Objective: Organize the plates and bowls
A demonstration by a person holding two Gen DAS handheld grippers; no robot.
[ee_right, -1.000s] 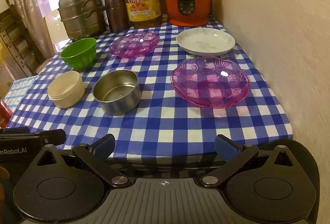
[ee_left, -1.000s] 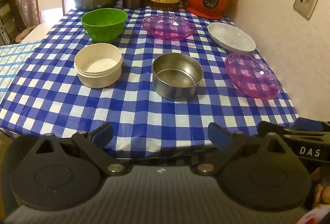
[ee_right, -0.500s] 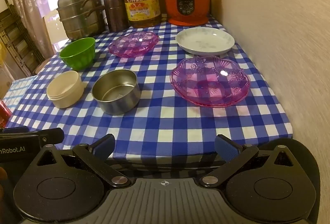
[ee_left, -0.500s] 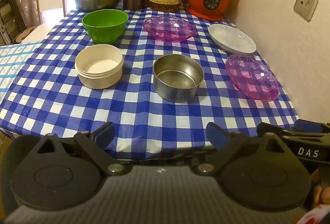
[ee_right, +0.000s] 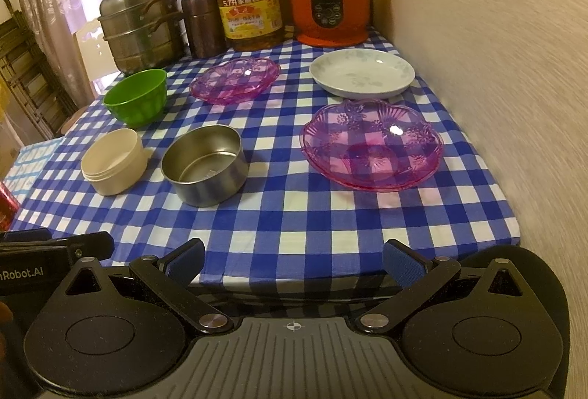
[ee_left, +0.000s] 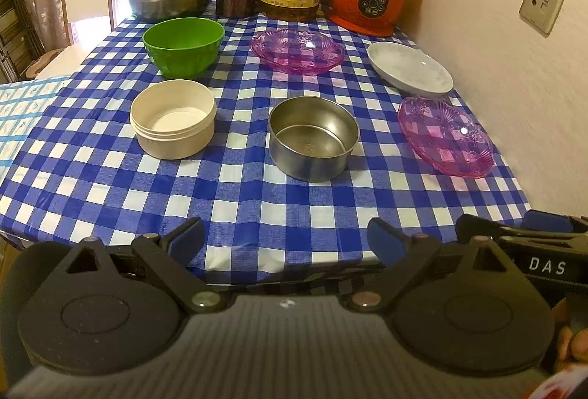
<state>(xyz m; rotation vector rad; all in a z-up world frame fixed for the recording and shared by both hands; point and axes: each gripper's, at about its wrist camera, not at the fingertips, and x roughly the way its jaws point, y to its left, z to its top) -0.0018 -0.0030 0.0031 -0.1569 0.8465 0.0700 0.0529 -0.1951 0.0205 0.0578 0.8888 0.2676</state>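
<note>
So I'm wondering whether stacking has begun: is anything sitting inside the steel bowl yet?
No, the steel bowl shows only its bare shiny bottom, and it stands alone on the checked tablecloth.

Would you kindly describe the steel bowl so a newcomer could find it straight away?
On the blue-checked tablecloth, look at the row of dishes nearest the grippers. The steel bowl stands in the middle, between the cream tub and a pink glass dish. It alone is bare metal with straight walls.
</note>
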